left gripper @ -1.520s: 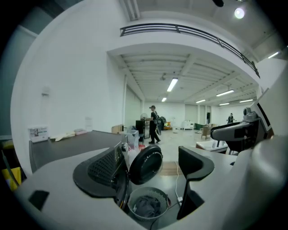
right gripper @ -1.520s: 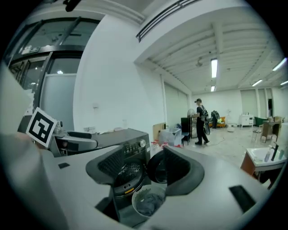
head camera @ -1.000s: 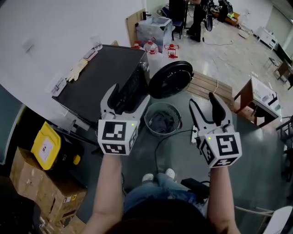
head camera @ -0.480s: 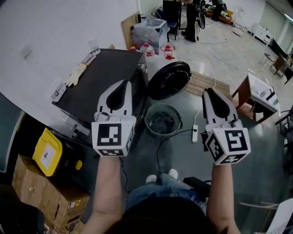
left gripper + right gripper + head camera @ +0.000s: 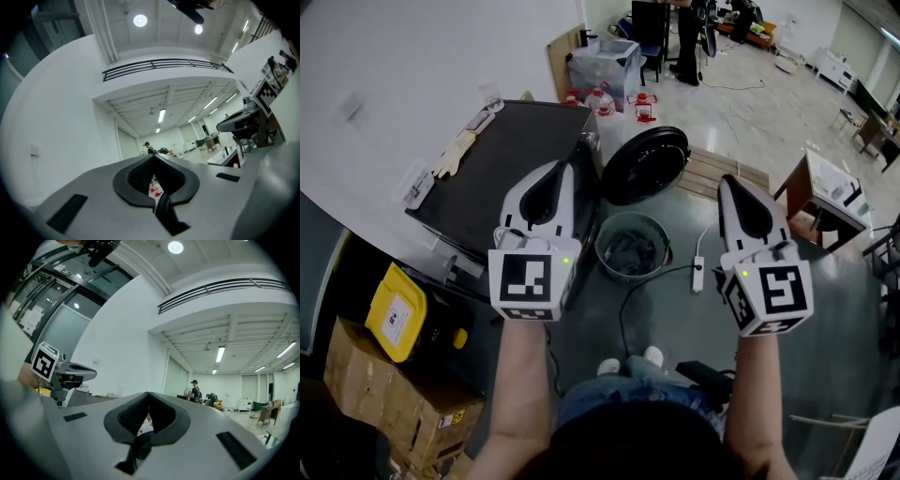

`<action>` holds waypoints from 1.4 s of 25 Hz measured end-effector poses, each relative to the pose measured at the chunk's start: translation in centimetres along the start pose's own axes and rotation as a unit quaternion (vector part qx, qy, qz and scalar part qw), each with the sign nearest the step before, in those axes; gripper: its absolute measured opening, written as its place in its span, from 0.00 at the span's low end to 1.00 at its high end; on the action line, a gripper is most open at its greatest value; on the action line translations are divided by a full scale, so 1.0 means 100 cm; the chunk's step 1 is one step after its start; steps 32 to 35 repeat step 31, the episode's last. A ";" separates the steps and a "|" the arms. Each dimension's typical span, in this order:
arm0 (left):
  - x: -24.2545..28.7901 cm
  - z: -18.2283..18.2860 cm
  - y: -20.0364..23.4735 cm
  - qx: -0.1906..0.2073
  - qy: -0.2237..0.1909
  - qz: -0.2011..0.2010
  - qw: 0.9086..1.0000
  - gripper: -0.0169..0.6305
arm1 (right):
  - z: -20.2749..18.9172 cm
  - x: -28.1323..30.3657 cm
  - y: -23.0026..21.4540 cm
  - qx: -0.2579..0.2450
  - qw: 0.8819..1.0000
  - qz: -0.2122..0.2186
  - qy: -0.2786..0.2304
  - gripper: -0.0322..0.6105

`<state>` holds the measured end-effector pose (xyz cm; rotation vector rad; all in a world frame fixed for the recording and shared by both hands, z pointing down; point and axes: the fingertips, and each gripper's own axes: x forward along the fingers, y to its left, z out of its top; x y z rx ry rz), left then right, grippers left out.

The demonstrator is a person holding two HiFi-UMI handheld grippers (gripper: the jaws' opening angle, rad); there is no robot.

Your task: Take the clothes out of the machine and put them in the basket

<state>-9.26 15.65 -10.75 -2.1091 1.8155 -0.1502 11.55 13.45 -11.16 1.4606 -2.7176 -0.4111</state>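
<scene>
The washing machine [image 5: 502, 169] has a black top and stands at the left, its round door [image 5: 647, 164] swung open. On the floor in front stands a round mesh basket [image 5: 658, 230] with dark clothes [image 5: 630, 251] inside. My left gripper [image 5: 565, 167] is held up over the machine's front, and my right gripper [image 5: 728, 180] is raised to the right of the basket. Both have just been closing and now stand shut with nothing between the jaws, as the left gripper view [image 5: 153, 157] and the right gripper view [image 5: 149, 393] confirm. The drum's inside is hidden.
A yellow case [image 5: 394, 314] and cardboard boxes [image 5: 384, 394] sit at the lower left. A power strip [image 5: 697, 277] with its cable lies right of the basket. A wooden pallet [image 5: 727, 173], a desk [image 5: 830, 202], bottles [image 5: 605, 97] and a plastic bin [image 5: 614, 61] stand farther off.
Both grippers' jaws went from open to shut, with nothing in them. Both hands rose a little and now point more level.
</scene>
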 end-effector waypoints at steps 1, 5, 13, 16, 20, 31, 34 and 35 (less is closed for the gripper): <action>0.000 0.000 0.001 0.001 0.001 0.001 1.000 0.03 | 0.001 0.000 -0.001 -0.003 1.000 -0.001 -0.001 0.05; 0.000 0.000 0.008 -0.002 0.002 0.010 1.000 0.03 | 0.004 0.000 -0.003 -0.012 1.000 -0.004 -0.006 0.05; 0.001 0.004 0.012 0.003 0.000 0.015 1.000 0.03 | 0.002 -0.001 -0.013 -0.008 1.000 -0.014 -0.001 0.05; 0.003 0.008 0.011 0.012 0.002 0.011 1.000 0.03 | 0.003 -0.001 -0.016 -0.009 1.000 -0.014 0.001 0.05; 0.004 0.011 0.013 0.016 0.002 0.009 1.000 0.03 | 0.007 0.001 -0.013 -0.017 1.000 -0.009 -0.001 0.05; 0.003 0.006 0.020 0.009 0.012 0.011 1.000 0.03 | 0.010 0.003 -0.002 -0.025 1.000 0.008 0.005 0.05; 0.003 0.006 0.020 0.009 0.012 0.011 1.000 0.03 | 0.010 0.003 -0.002 -0.025 1.000 0.008 0.005 0.05; 0.003 0.006 0.020 0.009 0.012 0.011 1.000 0.03 | 0.010 0.003 -0.002 -0.025 1.000 0.008 0.005 0.05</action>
